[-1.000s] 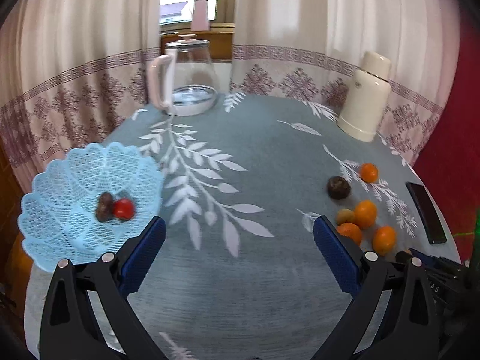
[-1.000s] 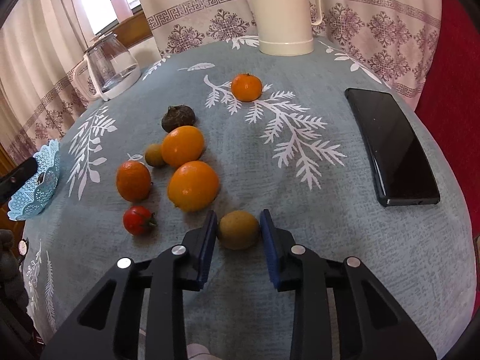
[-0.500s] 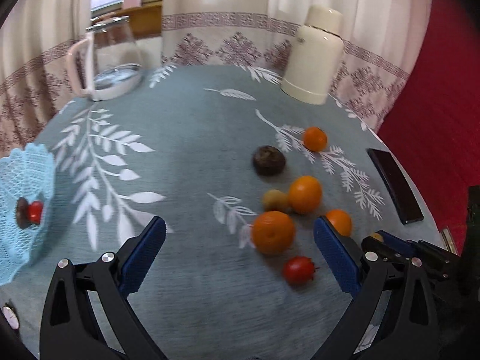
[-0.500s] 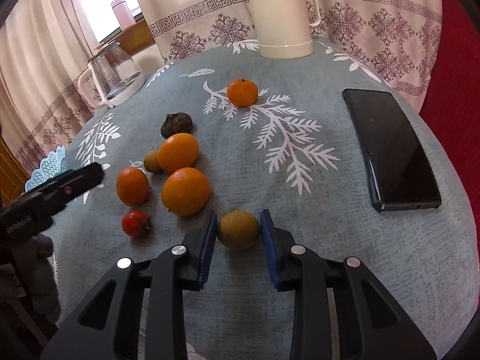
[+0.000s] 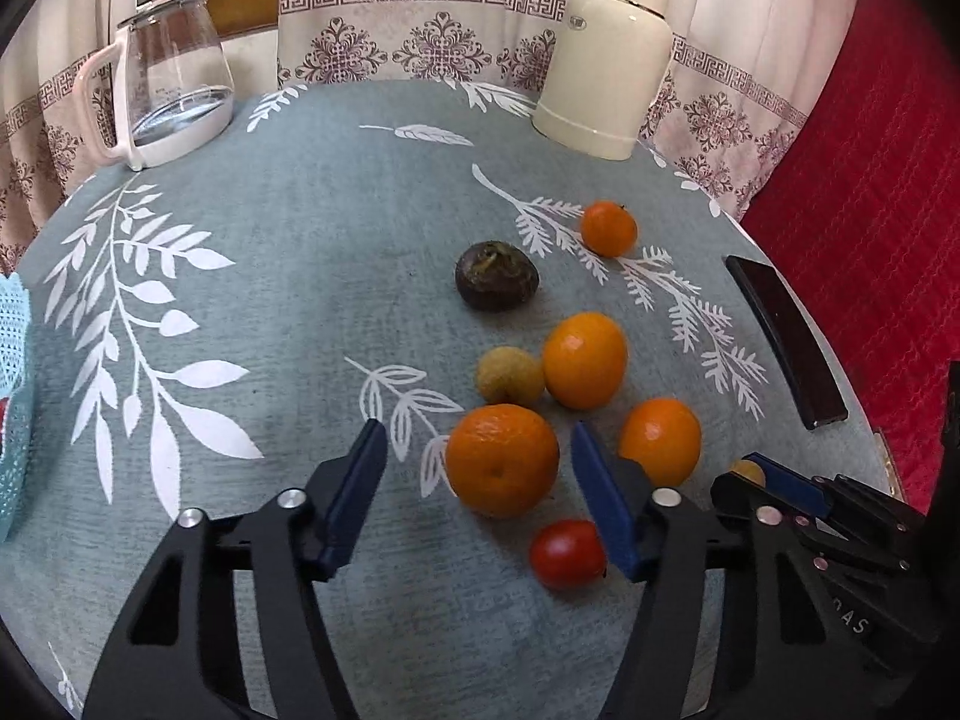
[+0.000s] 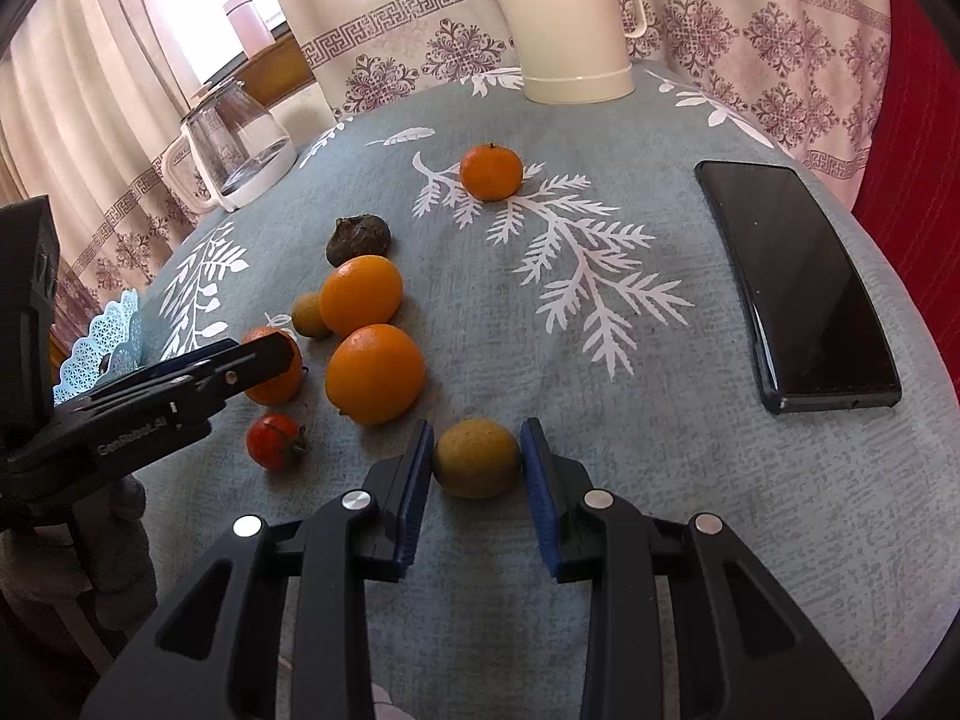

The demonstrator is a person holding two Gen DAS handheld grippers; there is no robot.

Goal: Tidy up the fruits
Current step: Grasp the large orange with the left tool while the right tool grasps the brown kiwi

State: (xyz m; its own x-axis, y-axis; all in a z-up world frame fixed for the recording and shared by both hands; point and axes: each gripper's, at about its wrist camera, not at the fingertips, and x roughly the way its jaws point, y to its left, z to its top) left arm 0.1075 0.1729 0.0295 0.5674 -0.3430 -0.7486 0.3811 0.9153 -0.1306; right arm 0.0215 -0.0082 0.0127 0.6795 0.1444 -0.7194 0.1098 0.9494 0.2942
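Two handheld grippers work a cluster of fruit near the right edge of a round counter draped in a leaf-print cloth. The right gripper [image 6: 476, 461] is clenched on a brownish-yellow fruit [image 6: 476, 465], its blue pads flush against both sides while the fruit appears to rest on the cloth. The left gripper [image 5: 474, 480] hangs released, jaws spread wide around the nearest orange [image 5: 501, 459] without touching it.

By these views the sorting has barely begun. Still loose on the counter are two more large oranges [image 5: 585, 359] [image 5: 660, 439], a smaller tangerine [image 5: 608, 228] set apart toward the far edge, a dark wrinkled fruit [image 5: 495, 275], a small tan fruit [image 5: 510, 376] and a red tomato [image 5: 567, 553]. The blue lattice basket [image 6: 108, 342] sits at the left edge, well apart from the cluster; a sliver of red shows inside it, though its contents are mostly out of frame. A phone [image 6: 795, 282], a cream thermos [image 6: 570, 18] and a glass kettle [image 5: 162, 96] ring the counter's edges.
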